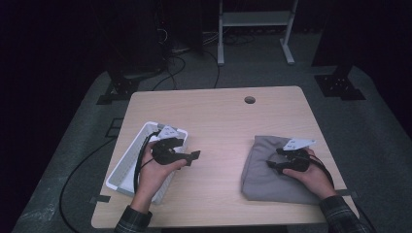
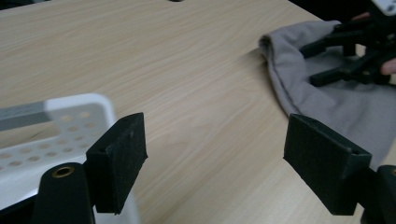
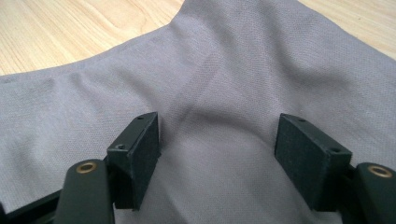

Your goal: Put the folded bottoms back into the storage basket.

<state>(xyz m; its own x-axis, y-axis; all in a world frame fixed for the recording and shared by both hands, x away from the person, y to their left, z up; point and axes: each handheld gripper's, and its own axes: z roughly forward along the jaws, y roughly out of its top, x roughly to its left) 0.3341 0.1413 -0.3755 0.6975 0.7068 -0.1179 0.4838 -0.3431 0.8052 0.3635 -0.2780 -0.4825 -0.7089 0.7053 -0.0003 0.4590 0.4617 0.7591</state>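
On the right half of the table, the folded grey cloth lay flat with the right gripper poised over it, while the left gripper stood beside the white perforated basket, pointing across bare wood toward the cloth. To be done well, the step in hand called for each gripper to take a full bite of a cloth edge, all layers together, before any lift. Both sets of jaws stood wide and held nothing; the right pair straddled a crease without pinching.
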